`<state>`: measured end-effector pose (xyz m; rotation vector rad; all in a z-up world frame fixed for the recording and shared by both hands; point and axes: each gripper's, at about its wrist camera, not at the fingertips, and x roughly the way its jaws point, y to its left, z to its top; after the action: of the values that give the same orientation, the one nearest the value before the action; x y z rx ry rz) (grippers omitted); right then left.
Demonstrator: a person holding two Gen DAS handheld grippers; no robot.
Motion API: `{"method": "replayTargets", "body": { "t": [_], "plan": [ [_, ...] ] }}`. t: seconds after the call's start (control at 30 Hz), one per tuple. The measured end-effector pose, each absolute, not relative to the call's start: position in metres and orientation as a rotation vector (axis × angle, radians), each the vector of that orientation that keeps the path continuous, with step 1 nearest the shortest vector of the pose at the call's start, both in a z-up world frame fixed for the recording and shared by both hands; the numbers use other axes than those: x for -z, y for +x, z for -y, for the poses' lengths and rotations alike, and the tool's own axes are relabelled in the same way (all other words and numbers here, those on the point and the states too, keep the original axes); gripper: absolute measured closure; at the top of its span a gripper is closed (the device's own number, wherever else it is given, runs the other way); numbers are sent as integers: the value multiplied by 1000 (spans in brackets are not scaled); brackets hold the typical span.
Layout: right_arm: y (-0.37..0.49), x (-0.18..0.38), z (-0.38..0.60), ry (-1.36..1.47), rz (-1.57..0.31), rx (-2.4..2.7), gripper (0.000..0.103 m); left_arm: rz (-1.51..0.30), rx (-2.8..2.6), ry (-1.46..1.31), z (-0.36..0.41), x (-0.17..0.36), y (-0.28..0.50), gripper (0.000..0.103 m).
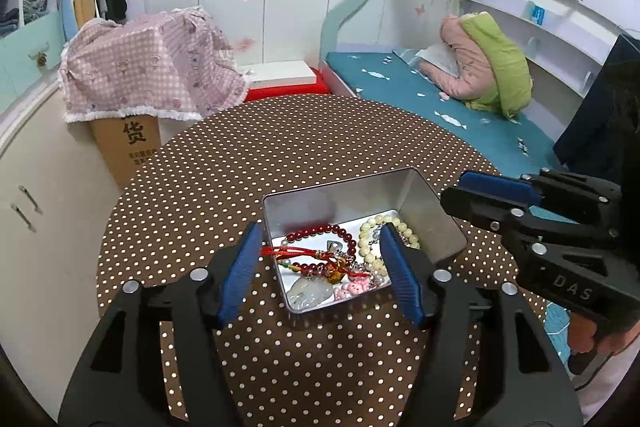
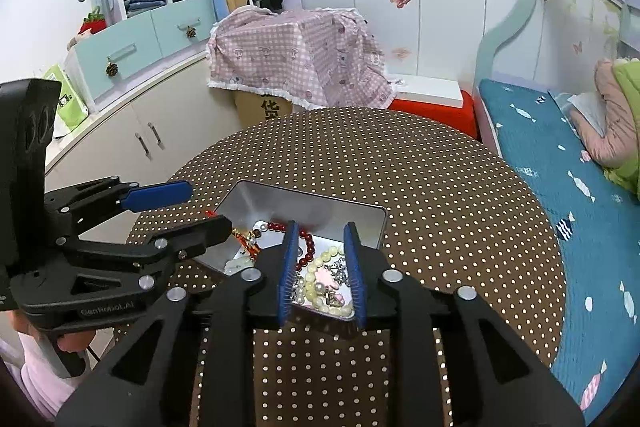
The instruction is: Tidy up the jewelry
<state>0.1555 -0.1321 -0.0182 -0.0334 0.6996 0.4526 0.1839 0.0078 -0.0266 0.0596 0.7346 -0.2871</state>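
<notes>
Jewelry's all piled in the metal tin (image 1: pixel 424 203) on the dotted table (image 1: pixel 280 155), so bracelets tangle: dark red beads (image 1: pixel 320 229), cream beads (image 1: pixel 370 233), red cord (image 1: pixel 304 251). Left gripper (image 1: pixel 320 267) hangs spread wide over the cord, holding nothing. Right gripper (image 2: pixel 322 267) sits half-open above the cream beads, empty too, probably to separate them.

The right tongs (image 2: pixel 322 263) hide part of the metal tin's (image 2: pixel 304 205) jewelry.
</notes>
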Motion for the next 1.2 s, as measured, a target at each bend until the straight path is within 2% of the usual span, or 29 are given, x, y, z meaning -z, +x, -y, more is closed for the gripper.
{"method": "replayTargets", "body": {
  "t": [0.13, 0.27, 0.37, 0.43, 0.63, 1.2],
  "plan": [
    [141, 11, 134, -42, -662, -427, 62, -715, 269, 58, -9, 23, 171, 26],
    [122, 2, 137, -55, -603, -378, 39, -682, 211, 63, -11, 18, 152, 13],
    [110, -4, 140, -55, -561, -329, 15, -670, 197, 42, -16, 14, 140, 10],
    [101, -8, 141, -71, -536, -296, 7, -657, 186, 51, -16, 9, 130, 8],
    [76, -17, 143, -83, -492, -229, 8, -574, 128, 74, -14, -10, 96, 5],
    [-4, -53, 145, -89, -177, -82, 8, -276, 28, 61, -6, -66, 16, 5]
  ]
}}
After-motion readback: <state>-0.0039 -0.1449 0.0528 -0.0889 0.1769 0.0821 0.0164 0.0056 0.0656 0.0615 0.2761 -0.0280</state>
